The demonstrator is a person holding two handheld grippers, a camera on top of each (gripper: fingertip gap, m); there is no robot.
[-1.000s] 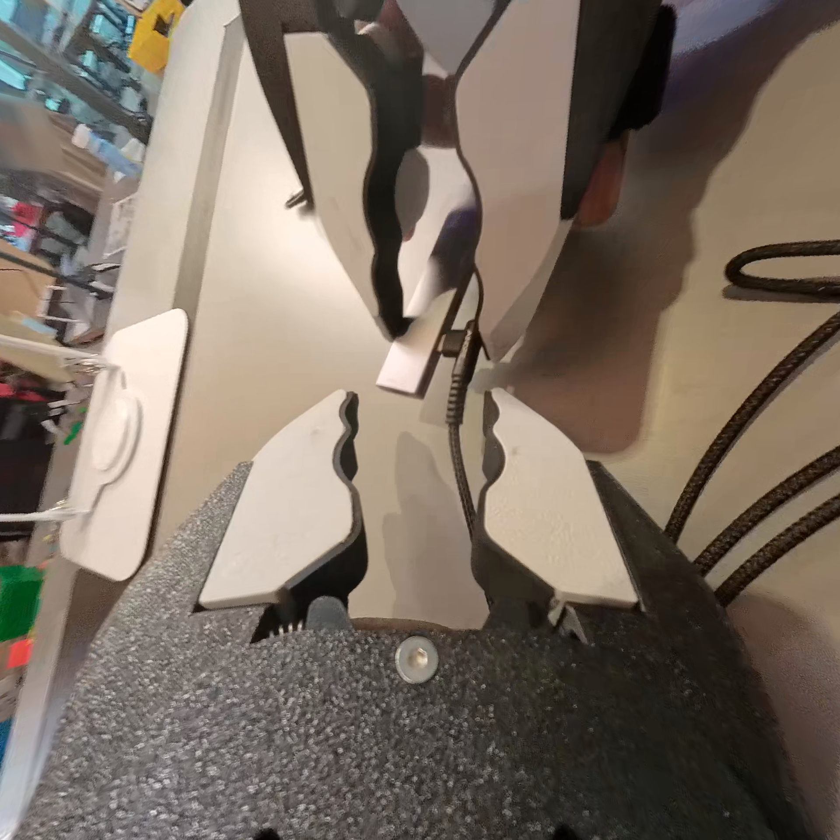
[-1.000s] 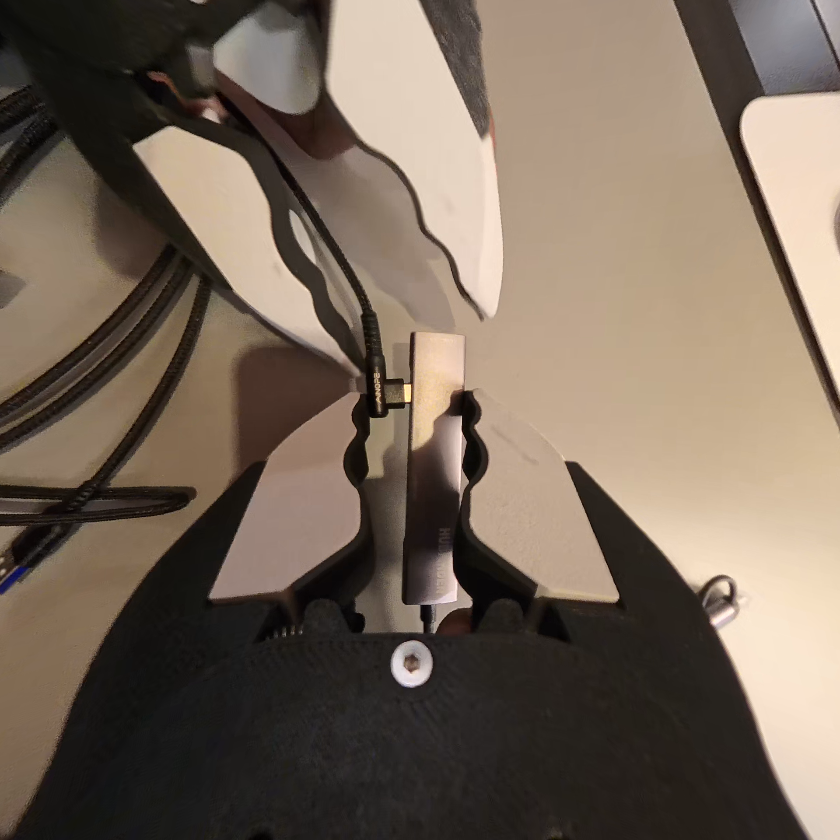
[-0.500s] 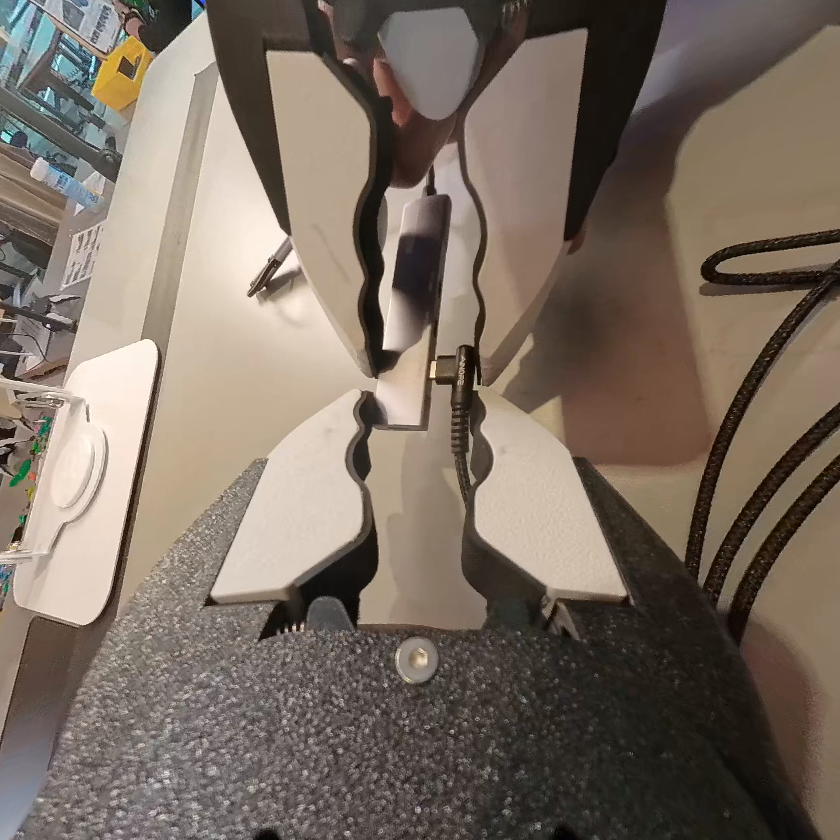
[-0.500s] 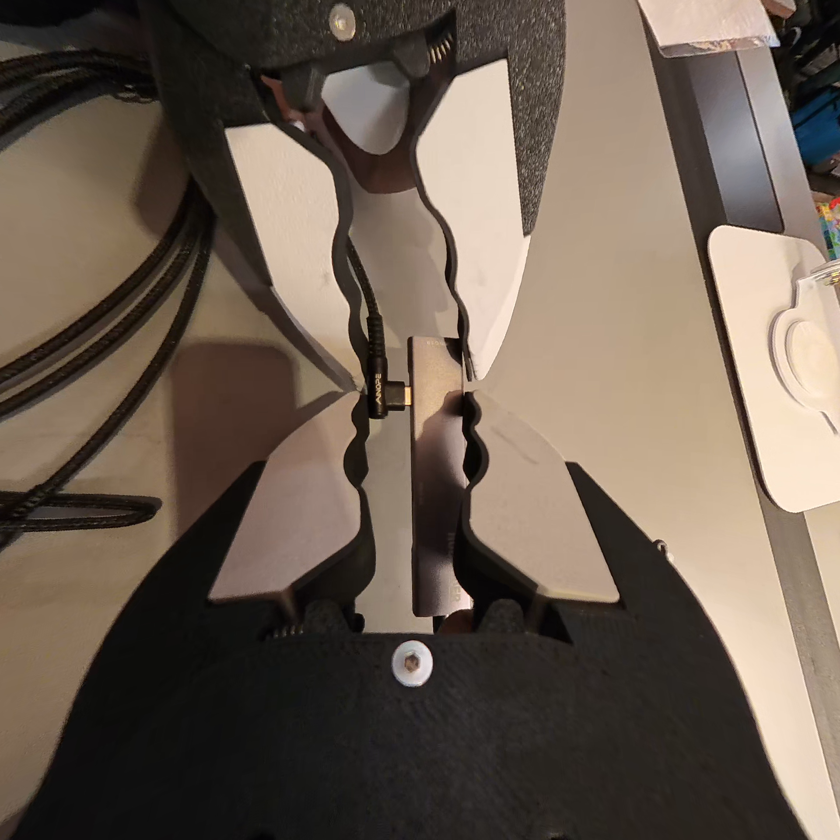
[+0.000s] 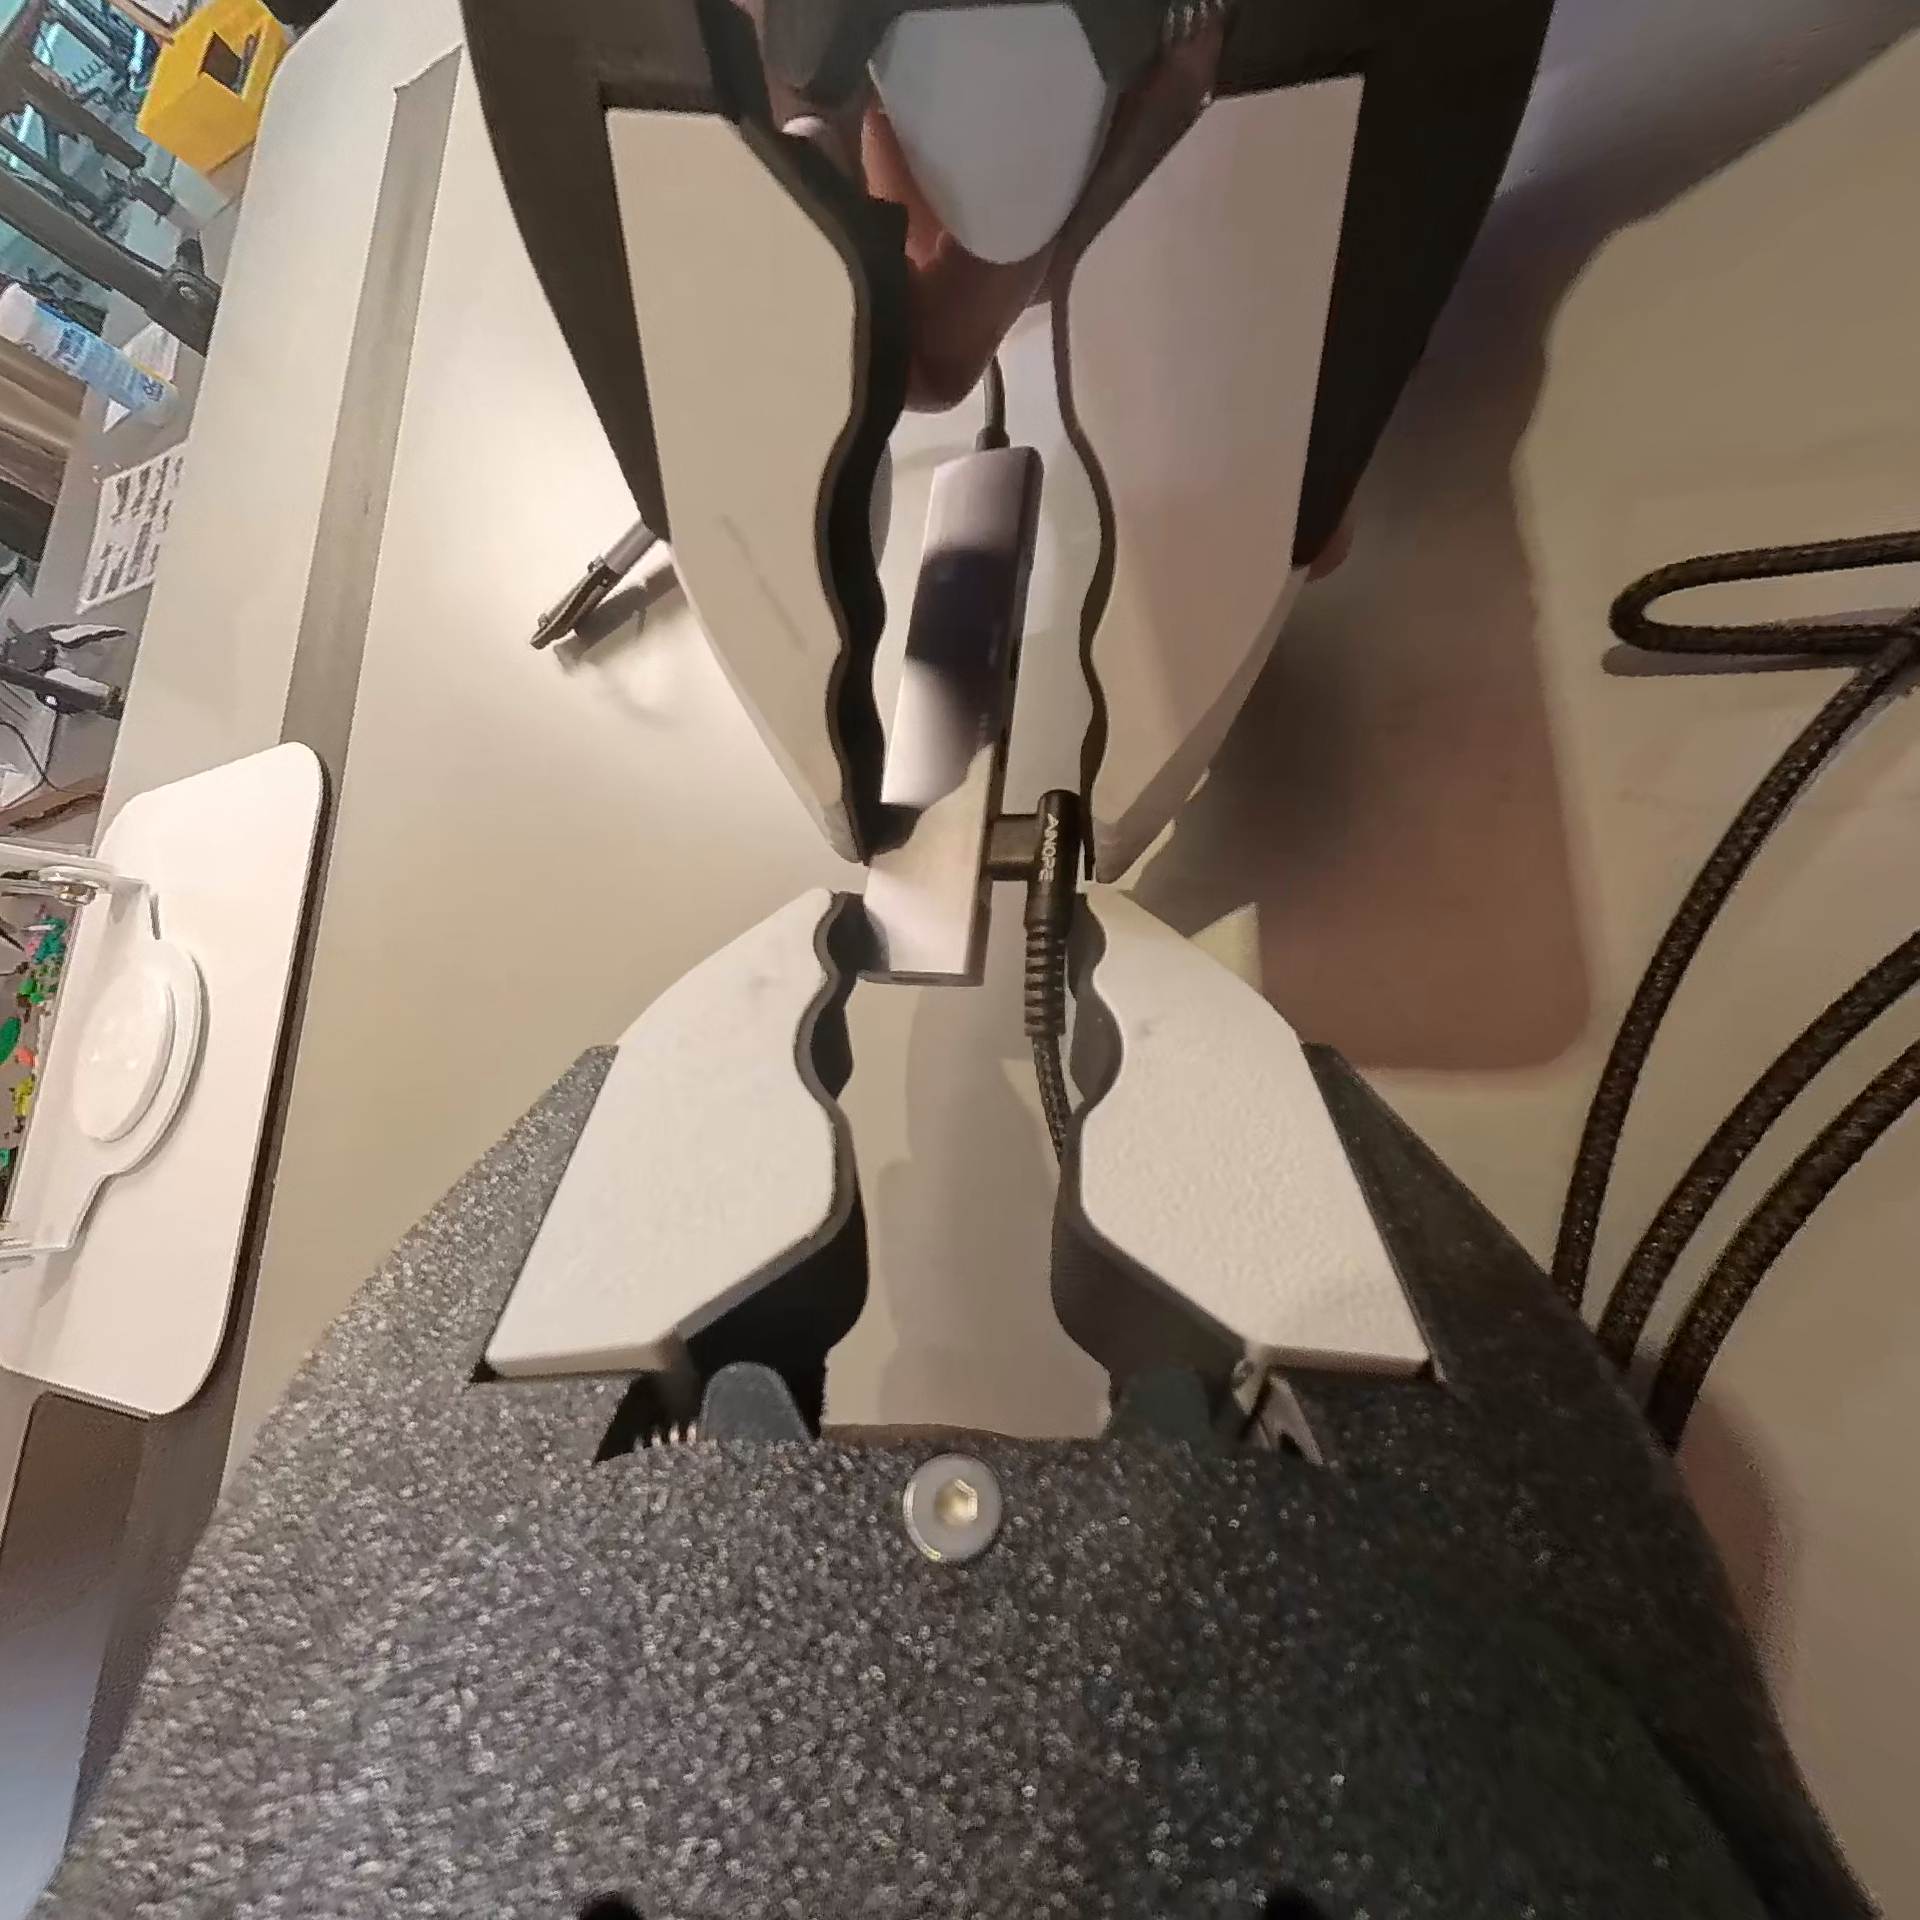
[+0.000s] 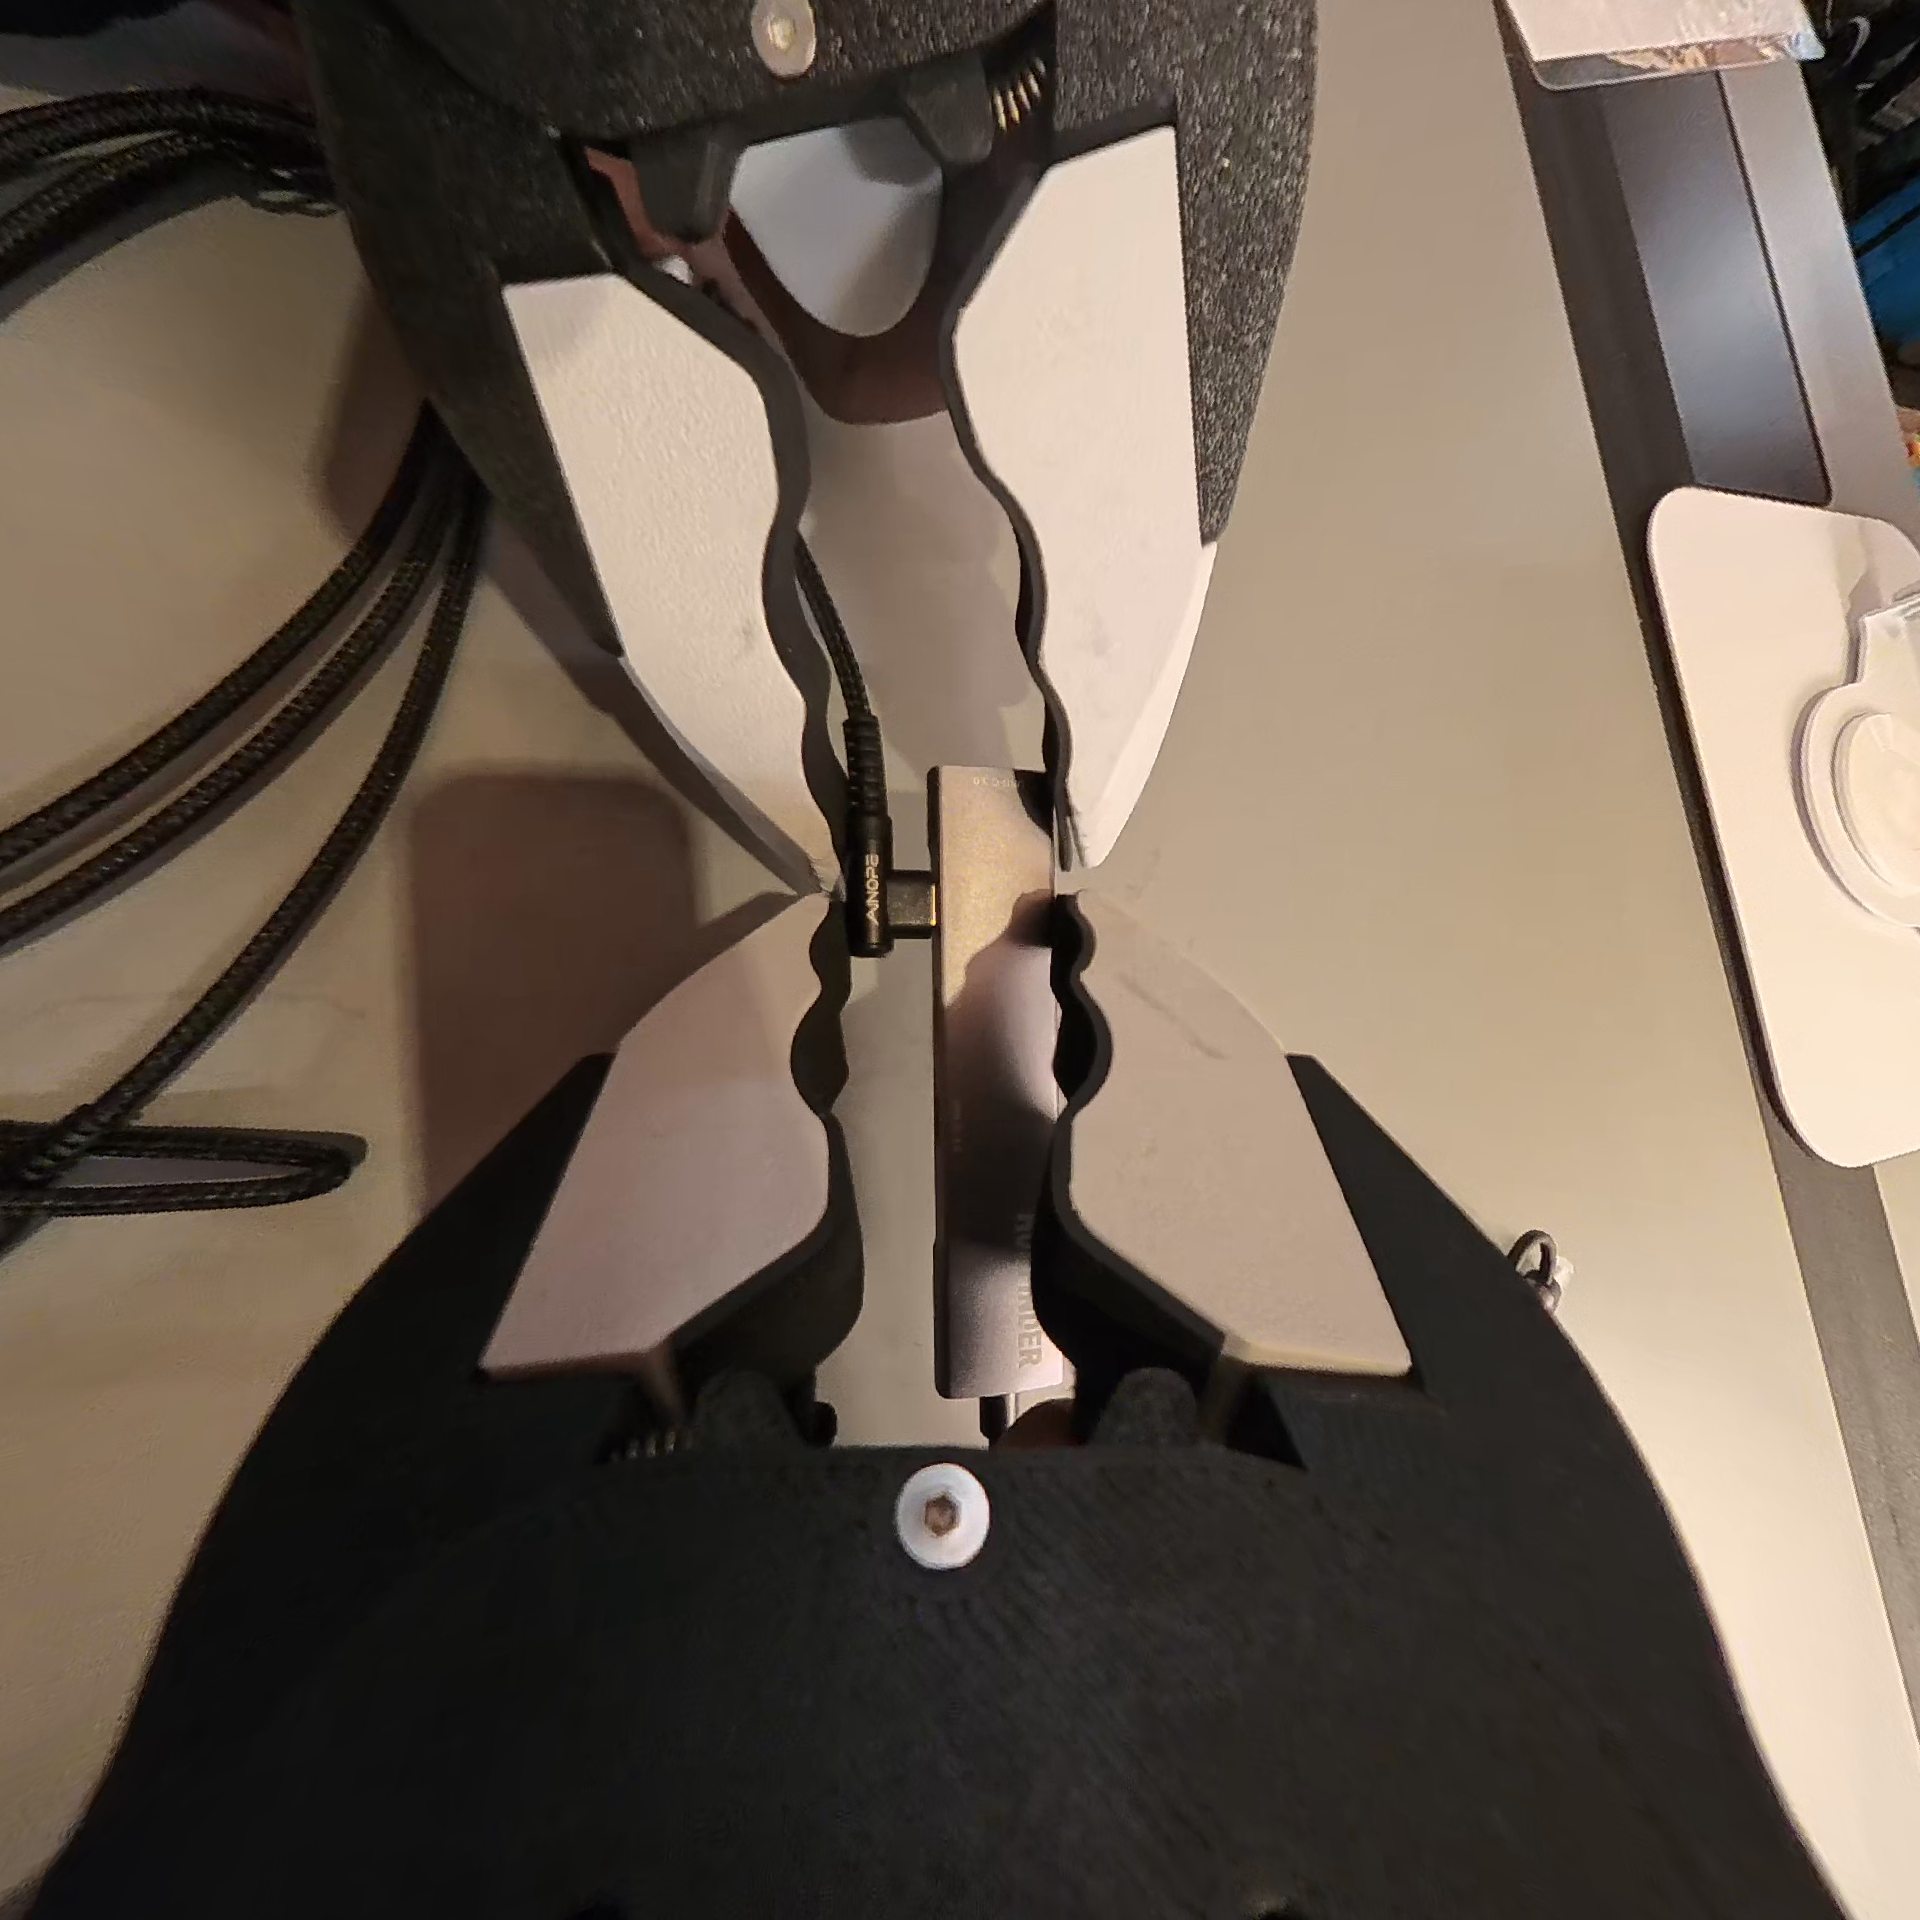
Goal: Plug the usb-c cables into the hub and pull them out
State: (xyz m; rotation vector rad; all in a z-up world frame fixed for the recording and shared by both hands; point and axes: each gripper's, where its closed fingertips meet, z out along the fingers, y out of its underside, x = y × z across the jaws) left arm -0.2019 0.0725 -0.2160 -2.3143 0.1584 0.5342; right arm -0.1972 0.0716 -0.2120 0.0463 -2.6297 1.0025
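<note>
A slim grey hub (image 6: 992, 1091) lies lengthwise in my right gripper (image 6: 948, 914), against its right finger; the left fingertip rests on a black right-angle usb-c plug (image 6: 873, 894) seated in the hub's side. My left gripper (image 5: 961, 914) faces it tip to tip. Its fingertips close on the hub's free end (image 5: 925, 935) and the plug (image 5: 1044, 842) from both sides. The plug's braided cable (image 5: 1044, 1039) runs back along the left gripper's right finger. The right gripper (image 5: 977, 852) fills the top of the left wrist view. No metal of the connector shows.
Several loose black braided cables (image 6: 260, 748) lie on the beige table, also seen in the left wrist view (image 5: 1714, 935). A white pad with a round clear piece (image 6: 1818, 831) sits by the table's dark edge strip (image 6: 1714, 312). A small dark connector (image 5: 592, 592) lies beyond.
The left gripper moved in, narrowed and lined up tip to tip with the right one. The plug's gold connector, visible before, has gone fully into the hub.
</note>
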